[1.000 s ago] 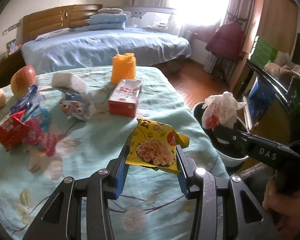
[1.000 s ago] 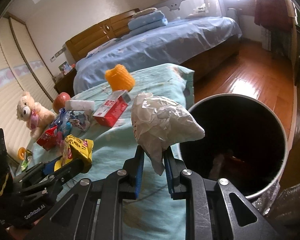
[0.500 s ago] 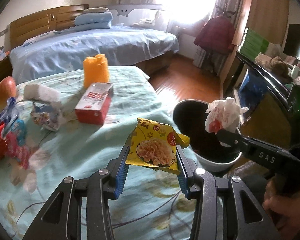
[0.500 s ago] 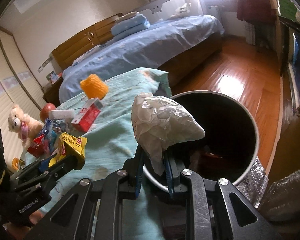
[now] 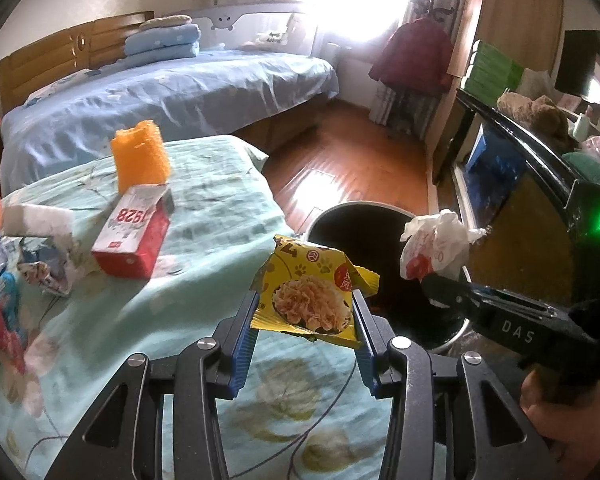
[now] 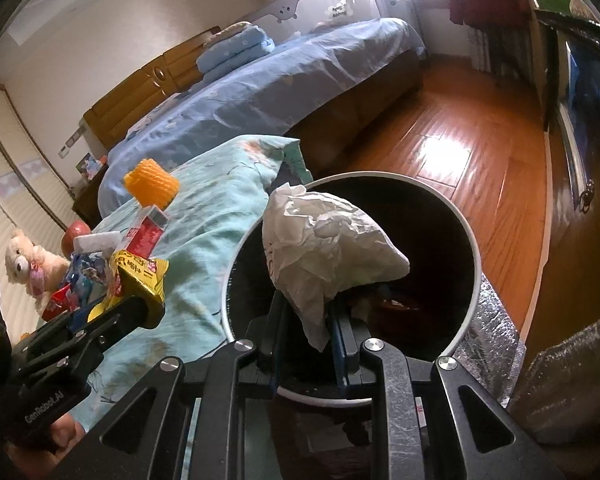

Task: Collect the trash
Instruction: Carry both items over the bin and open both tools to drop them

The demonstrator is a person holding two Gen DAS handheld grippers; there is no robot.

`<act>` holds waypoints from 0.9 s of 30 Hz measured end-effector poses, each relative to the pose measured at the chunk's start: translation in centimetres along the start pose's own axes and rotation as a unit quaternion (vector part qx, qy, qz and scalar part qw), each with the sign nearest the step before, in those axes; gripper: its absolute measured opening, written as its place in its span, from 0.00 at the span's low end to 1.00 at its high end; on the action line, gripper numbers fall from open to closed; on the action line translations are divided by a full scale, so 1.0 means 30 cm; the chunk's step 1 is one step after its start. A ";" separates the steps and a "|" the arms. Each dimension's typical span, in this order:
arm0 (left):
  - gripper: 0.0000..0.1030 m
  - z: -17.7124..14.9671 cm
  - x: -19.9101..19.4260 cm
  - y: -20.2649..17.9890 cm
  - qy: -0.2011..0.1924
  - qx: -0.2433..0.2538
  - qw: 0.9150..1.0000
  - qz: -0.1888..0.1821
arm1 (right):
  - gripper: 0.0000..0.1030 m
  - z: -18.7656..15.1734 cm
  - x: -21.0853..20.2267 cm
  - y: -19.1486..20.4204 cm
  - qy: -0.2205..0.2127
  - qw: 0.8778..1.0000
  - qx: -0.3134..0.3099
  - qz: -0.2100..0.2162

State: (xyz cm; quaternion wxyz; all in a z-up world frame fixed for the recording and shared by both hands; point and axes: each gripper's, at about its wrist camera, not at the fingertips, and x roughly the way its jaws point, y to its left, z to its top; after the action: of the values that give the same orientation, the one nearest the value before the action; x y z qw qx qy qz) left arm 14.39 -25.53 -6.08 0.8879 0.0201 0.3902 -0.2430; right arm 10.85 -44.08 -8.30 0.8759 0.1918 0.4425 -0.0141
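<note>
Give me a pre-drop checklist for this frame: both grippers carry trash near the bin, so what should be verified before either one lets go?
1. Right gripper clamped on the crumpled white paper: ok.
2. White paper over the mouth of the bin: ok, in the right wrist view it hangs inside the rim's outline.
3. Left gripper clamped on the yellow snack wrapper: ok.
4. Yellow wrapper over the bin: not ok, it sits at the bed's edge, beside the rim.
5. Bin has room: ok, only a little trash shows at the bottom.
6. Grippers clear of each other: ok, apart in both views.
</note>
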 end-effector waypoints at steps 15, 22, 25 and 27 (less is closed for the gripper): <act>0.41 0.046 0.120 -0.064 0.022 0.014 1.000 -0.006 | 0.20 0.044 0.037 -0.070 0.019 1.000 0.013 -0.007; 0.42 0.067 0.148 -0.091 0.025 0.019 0.999 -0.006 | 0.21 0.059 0.047 -0.086 0.023 1.000 0.017 -0.006; 0.42 0.070 0.154 -0.096 0.026 0.021 0.999 -0.007 | 0.24 0.065 0.049 -0.094 0.023 0.999 0.020 -0.007; 0.42 0.070 0.155 -0.096 0.025 0.020 0.999 -0.003 | 0.29 0.071 0.049 -0.103 0.023 0.999 0.026 -0.007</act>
State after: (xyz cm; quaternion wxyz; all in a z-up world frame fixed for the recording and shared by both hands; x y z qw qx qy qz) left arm 17.24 -30.48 -7.44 0.8763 0.0427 0.4078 -0.2529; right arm 12.78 -47.47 -9.32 0.8601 0.2116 0.4633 -0.0279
